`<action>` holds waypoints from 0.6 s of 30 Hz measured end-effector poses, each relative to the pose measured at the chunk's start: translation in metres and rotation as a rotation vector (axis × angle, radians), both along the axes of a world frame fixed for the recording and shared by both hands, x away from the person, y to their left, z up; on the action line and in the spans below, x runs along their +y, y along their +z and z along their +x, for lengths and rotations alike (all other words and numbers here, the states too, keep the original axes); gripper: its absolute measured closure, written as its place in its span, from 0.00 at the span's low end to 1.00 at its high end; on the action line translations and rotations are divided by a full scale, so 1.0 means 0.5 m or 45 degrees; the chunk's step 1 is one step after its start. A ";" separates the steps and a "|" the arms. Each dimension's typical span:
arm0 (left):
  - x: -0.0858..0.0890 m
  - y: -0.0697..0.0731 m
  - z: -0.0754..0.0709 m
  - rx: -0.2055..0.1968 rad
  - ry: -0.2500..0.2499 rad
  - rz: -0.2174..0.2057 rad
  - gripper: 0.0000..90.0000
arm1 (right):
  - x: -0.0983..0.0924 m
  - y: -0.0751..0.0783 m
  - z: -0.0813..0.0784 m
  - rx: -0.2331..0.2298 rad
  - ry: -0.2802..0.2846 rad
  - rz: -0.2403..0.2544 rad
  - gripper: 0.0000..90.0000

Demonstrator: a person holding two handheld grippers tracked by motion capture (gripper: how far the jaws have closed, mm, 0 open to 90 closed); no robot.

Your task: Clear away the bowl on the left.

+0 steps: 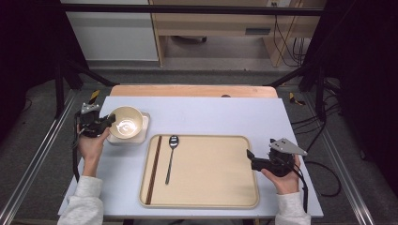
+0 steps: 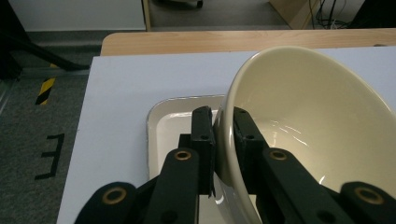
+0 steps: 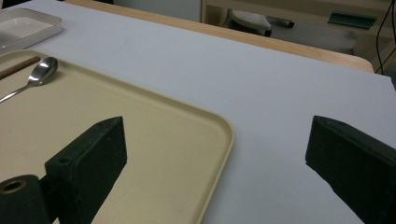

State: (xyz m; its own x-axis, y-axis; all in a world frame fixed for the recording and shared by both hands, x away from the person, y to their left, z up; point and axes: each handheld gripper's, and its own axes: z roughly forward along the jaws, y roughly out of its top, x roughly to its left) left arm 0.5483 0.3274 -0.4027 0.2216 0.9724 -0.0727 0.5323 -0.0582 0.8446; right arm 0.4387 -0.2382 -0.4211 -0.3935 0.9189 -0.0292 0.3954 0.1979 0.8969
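Two grippers: left gripper (image 1: pixel 109 123) clamps the bowl (image 1: pixel 126 123) rim at nine o'clock; right gripper (image 1: pixel 248 156) gapes over the tray (image 1: pixel 202 202), grasping nothing.

The table (image 1: pixel 197 112) has a pale blue top; a white dish (image 1: pixel 143 133) lies beside the left gripper (image 1: pixel 109 121), a beige tray (image 1: pixel 206 187) beside the right gripper (image 1: pixel 248 157).

You get even, soft light from overhead on the table (image 1: pixel 197 112), which reads bright and clean, while both outer sides of the high view fall into near black. Shadows are faint and short. A small glare spot sits inside the bowl (image 1: pixel 126 123), with streaked reflections in the left gripper view. Your close-up views go soft near the lens: the black tongs blur at the bottom edge.
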 end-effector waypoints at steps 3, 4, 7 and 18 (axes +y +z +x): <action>-0.006 0.009 -0.016 -0.030 -0.022 -0.007 0.91 | 0.001 0.000 0.000 0.002 0.003 -0.005 0.06; -0.010 0.013 -0.025 -0.051 -0.034 -0.015 0.90 | 0.001 0.000 0.000 0.001 0.003 -0.005 0.06; -0.016 0.021 -0.033 -0.067 -0.053 -0.018 0.91 | -0.001 0.000 0.000 0.000 -0.003 -0.001 0.06; -0.061 0.058 -0.077 -0.148 -0.146 -0.013 0.91 | 0.000 0.003 -0.003 -0.013 0.005 -0.002 0.06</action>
